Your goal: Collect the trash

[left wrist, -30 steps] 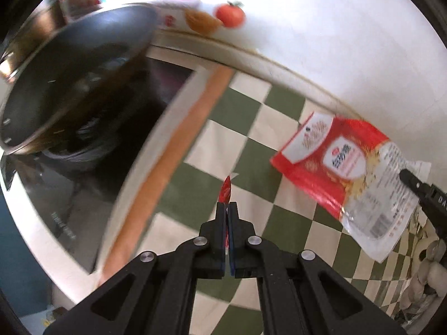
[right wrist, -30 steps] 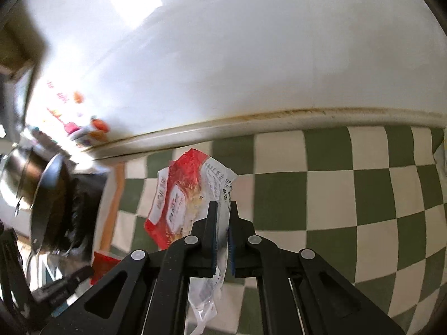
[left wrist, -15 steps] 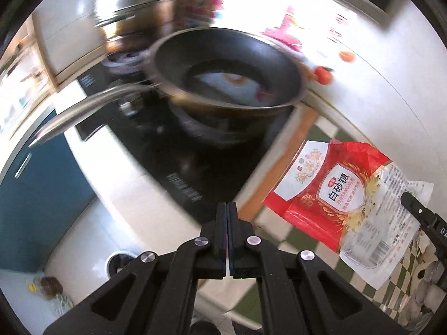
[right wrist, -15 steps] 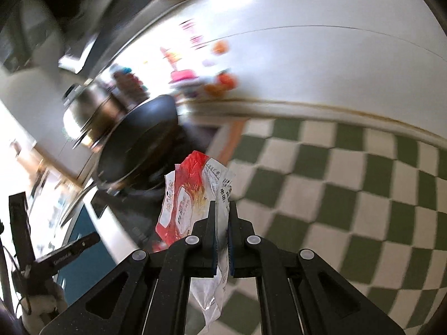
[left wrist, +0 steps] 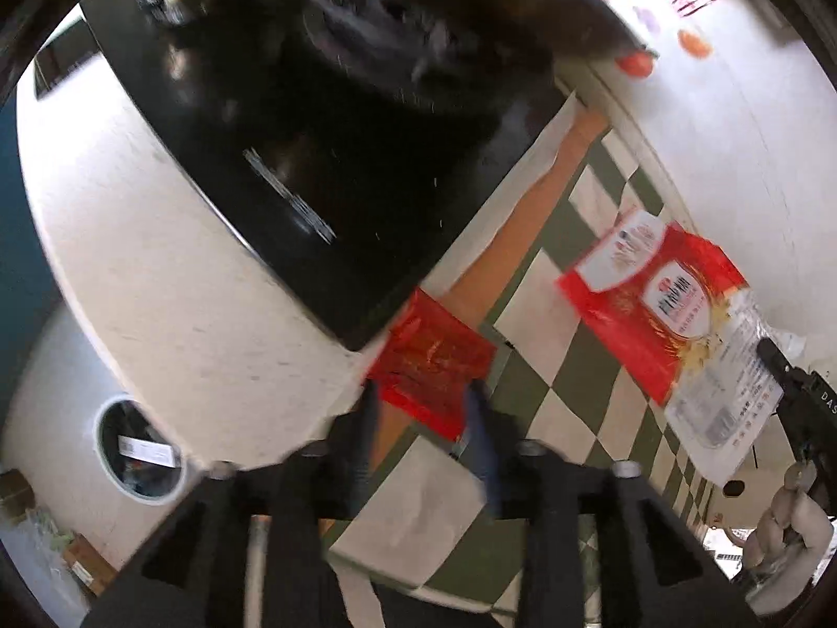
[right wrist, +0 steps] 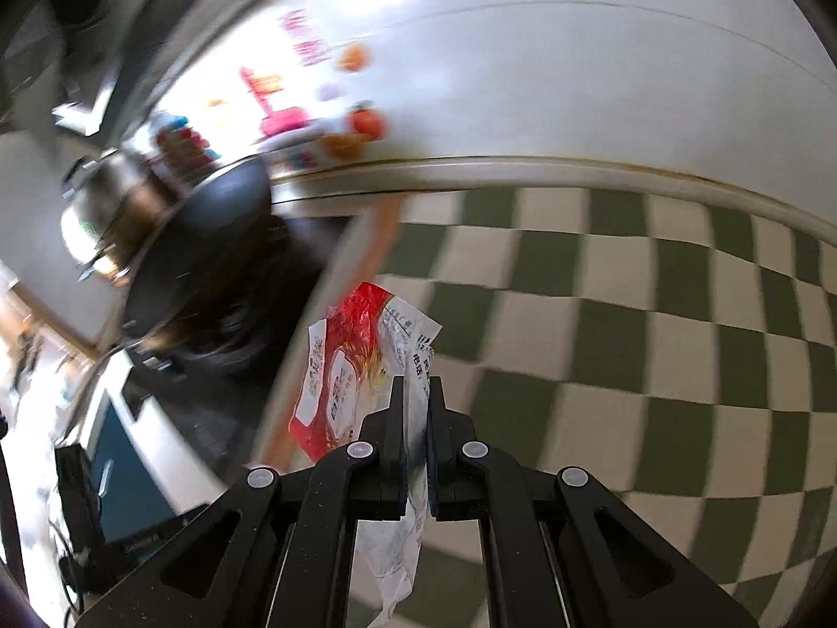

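Trash was in two pieces at inspection. The small red wrapper [left wrist: 431, 363] sat loose between the fingers of my left gripper [left wrist: 421, 408], whose jaws had just been opening; the pads no longer pressed on it, and motion blur prevented a finer reading of contact. It hung over the front edge of the white counter [left wrist: 157, 282], beside the corner of the black cooktop [left wrist: 314, 157]. A round bin opening [left wrist: 137, 452] showed lower left of it, well apart from the wrapper, not beneath it. My judgement: release here risked the wrapper missing the bin, so the drop should be made only with the jaws squarely above that opening.

The red-and-clear sugar bag [right wrist: 361, 387] was clamped in my right gripper [right wrist: 416, 408], jaws closed on its clear end, the red end standing forward over the green-and-white checked cloth [right wrist: 654, 340]. The grip looked thin on slack film; I judged it adequate if carried steadily and freed only over the bin. A dark pan [right wrist: 209, 240] stood close on the cooktop; clearance should be kept.
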Demonstrator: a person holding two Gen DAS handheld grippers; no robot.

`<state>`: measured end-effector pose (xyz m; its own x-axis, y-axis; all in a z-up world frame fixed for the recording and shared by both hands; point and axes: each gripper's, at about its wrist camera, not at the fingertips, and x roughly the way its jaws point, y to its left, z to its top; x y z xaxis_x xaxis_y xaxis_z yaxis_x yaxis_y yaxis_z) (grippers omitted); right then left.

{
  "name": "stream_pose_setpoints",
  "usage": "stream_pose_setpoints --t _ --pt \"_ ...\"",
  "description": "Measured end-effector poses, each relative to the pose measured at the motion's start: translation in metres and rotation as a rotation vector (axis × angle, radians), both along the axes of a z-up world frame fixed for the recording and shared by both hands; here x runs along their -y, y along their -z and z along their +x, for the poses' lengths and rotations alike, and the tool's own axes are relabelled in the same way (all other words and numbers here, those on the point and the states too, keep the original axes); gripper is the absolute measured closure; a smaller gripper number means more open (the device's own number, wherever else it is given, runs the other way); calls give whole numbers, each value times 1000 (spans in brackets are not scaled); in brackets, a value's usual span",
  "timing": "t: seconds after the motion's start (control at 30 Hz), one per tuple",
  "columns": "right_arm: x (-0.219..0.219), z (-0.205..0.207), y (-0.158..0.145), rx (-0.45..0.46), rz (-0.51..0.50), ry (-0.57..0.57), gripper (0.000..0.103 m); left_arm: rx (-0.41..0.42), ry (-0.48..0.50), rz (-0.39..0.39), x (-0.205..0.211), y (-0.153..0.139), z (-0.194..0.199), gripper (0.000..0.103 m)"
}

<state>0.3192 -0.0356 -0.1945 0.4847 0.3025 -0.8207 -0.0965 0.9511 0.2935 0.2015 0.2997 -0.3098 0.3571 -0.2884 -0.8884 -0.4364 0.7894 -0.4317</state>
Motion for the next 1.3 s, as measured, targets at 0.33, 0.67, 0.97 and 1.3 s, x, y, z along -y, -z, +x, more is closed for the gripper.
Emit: stream_pose_setpoints --t 0.33,0.67,0.97,1.3 --pt "70 32 46 -78 -25 115 98 -76 47 144 36 13 35 46" --pt "77 42 58 -96 -1 86 98 -125 40 274 50 13 46 103" --pt "92 40 42 -77 58 83 98 13 -96 147 21 -29 16 102" --pt "99 44 41 -75 92 67 98 20 -93 44 23 17 15 14"
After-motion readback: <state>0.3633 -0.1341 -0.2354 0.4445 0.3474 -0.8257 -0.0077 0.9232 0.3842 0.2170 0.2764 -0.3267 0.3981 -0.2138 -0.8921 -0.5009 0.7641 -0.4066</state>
